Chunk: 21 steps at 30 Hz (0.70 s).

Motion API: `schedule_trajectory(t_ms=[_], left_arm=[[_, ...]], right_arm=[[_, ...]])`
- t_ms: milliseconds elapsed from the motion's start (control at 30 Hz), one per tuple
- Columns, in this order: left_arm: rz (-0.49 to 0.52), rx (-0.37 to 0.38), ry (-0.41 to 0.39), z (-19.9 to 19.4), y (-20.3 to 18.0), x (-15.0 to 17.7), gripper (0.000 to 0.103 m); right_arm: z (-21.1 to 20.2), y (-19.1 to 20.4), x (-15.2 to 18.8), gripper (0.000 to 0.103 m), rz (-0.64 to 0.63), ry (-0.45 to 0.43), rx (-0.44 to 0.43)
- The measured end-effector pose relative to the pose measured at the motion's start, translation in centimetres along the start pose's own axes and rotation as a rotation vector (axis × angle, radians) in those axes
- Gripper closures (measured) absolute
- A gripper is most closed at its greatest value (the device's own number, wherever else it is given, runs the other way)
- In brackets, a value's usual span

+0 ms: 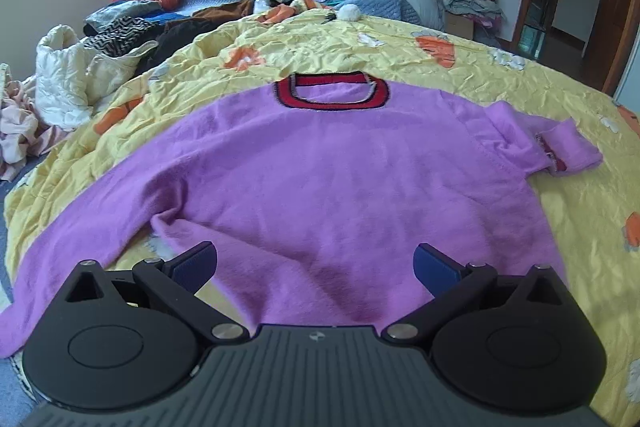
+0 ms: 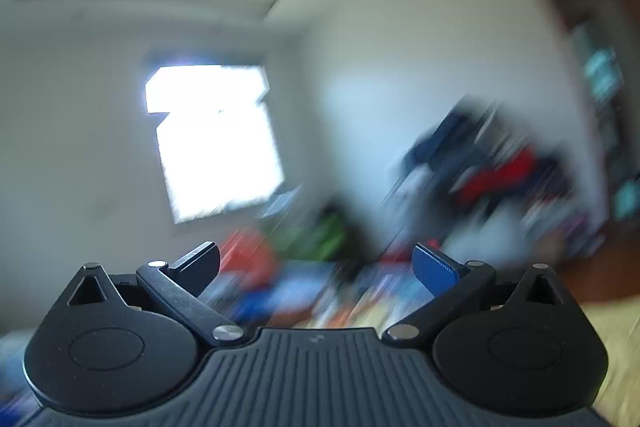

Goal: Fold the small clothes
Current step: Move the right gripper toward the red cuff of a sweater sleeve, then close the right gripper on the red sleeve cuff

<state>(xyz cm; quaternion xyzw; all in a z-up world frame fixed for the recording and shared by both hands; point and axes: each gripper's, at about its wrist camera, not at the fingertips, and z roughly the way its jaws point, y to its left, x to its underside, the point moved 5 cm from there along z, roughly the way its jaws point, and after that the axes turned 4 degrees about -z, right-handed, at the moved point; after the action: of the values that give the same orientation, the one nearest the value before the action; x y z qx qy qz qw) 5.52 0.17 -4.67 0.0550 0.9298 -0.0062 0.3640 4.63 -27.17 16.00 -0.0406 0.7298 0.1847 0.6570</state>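
Purple sweater (image 1: 320, 167) flat on yellow quilt (image 1: 500, 67), red collar (image 1: 332, 91) far, one sleeve (image 1: 560, 147) folded at right. Left gripper (image 1: 316, 267) near hem, spread wide, holding nothing. Right gripper (image 2: 316, 267) wide too, raised, view blurry.

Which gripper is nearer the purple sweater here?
Left. The left gripper hovers open just above the purple sweater, at its hem. The right gripper points up at the blurred room, sweater out of view.
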Motion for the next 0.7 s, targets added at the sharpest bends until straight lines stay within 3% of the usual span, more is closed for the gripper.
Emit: schedule_trajectory(t_ms=[67,200,267,333,433,567,700], left_arm=[[-0.001,-0.03,0.003,0.2,1.0,0.2,0.0],[-0.036,-0.058,-0.013,1.0,2.5,0.2,0.0],[-0.023,-0.095,-0.04,1.4,2.4,0.0,0.0],[0.028,-0.119,-0.052,1.7,1.6,0.0,0.0],[0.061,-0.114,-0.002,2.2,1.0,0.3,0.0],[0.058,-0.092,0.045,2.8,1.0,0.8,0.0],[0.066,-0.108,0.058,3.4,1.3,1.2,0.0]], right_arm=[[-3.2,1.4,2.4,0.0,-0.063,0.059,-0.01],[-8.0,-2.9,6.3,0.0,-0.189,0.179,0.239],[-6.4,-5.0,10.3,0.0,-0.224,0.278,0.336],[-5.4,-6.8,18.1,0.0,-0.197,0.415,0.433],[0.0,-10.0,24.1,0.0,-0.11,0.448,0.485],[5.4,-11.9,26.9,0.0,-0.213,0.466,0.536],[7.7,-14.4,25.9,0.0,-0.27,0.467,0.606]])
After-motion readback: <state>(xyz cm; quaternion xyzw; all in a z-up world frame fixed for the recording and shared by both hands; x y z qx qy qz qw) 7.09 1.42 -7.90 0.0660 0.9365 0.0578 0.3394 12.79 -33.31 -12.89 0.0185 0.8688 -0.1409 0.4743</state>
